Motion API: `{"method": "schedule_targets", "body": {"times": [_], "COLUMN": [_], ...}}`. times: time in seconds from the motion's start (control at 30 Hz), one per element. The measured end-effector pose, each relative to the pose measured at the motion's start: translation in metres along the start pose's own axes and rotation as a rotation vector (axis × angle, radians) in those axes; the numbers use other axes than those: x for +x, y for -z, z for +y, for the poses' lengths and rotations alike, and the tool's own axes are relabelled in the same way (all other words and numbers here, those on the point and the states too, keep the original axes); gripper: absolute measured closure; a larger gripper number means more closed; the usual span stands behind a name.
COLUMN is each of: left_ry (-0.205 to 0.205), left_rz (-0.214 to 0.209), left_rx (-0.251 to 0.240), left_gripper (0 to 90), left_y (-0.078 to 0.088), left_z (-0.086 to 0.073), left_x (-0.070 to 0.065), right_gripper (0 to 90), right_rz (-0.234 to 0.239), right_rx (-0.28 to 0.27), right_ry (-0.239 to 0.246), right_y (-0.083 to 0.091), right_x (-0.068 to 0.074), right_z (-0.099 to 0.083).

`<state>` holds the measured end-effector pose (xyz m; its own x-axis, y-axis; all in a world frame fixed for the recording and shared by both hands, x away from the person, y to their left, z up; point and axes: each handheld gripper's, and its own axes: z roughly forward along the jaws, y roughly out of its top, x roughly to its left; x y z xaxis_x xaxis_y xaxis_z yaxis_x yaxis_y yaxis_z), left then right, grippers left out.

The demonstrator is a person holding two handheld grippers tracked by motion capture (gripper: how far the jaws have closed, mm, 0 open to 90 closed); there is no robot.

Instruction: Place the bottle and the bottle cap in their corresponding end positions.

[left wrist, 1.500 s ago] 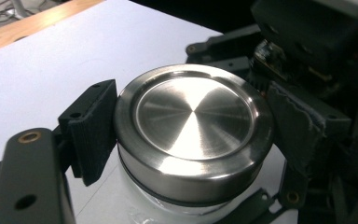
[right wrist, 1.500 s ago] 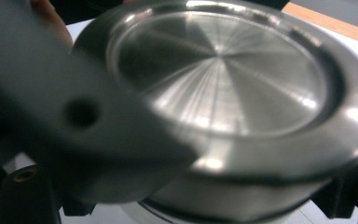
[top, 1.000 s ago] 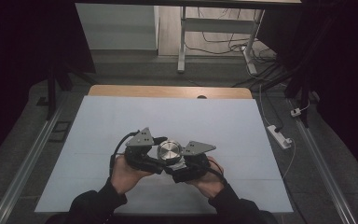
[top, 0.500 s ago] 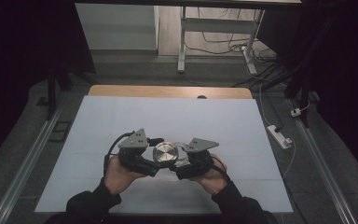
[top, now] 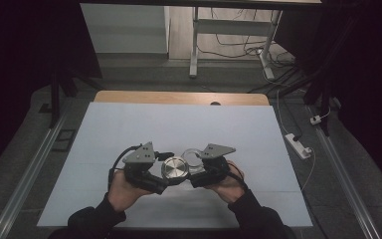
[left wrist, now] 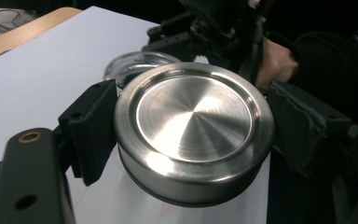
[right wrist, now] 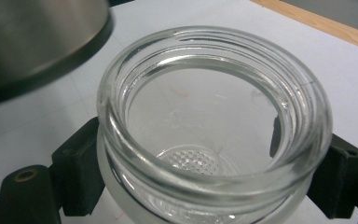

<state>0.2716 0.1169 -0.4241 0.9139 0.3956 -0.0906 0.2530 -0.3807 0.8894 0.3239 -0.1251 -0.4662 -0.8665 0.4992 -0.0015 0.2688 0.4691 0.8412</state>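
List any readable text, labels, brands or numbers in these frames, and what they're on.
None readable.
Metal lid in the left claw: plain brushed steel, no marking.
Glass jar in the right claw: clear, only a dotted pattern on its bottom, no lettering.
White table: blank apart from faint reddish marks that form no letters.
Power strip on the floor: too small to read.

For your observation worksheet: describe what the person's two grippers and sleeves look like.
Both the left gripper and the right gripper are black, each topped by a grey three-cornered plate. Their fingers are black ribbed pads. A black cable loops from the left one. The sleeves are dark.
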Motion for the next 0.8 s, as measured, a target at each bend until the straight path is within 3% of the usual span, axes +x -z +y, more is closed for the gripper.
{"method": "schedule_targets", "body": {"times": [0.8], "left_ry": [-0.012], "left_rz": [-0.012], "left_rx": [0.029], "left_gripper": [21.0], "left_y": [-0.011], "left_z": [-0.036], "left_x": [-0.015], "right_gripper": [14.4], "right_rz": [-0.035], "right_rx": [-0.004], "right_ry": [-0.007], "right_y": [-0.019], "right_x": [-0.017], "right_z": [0.017]}}
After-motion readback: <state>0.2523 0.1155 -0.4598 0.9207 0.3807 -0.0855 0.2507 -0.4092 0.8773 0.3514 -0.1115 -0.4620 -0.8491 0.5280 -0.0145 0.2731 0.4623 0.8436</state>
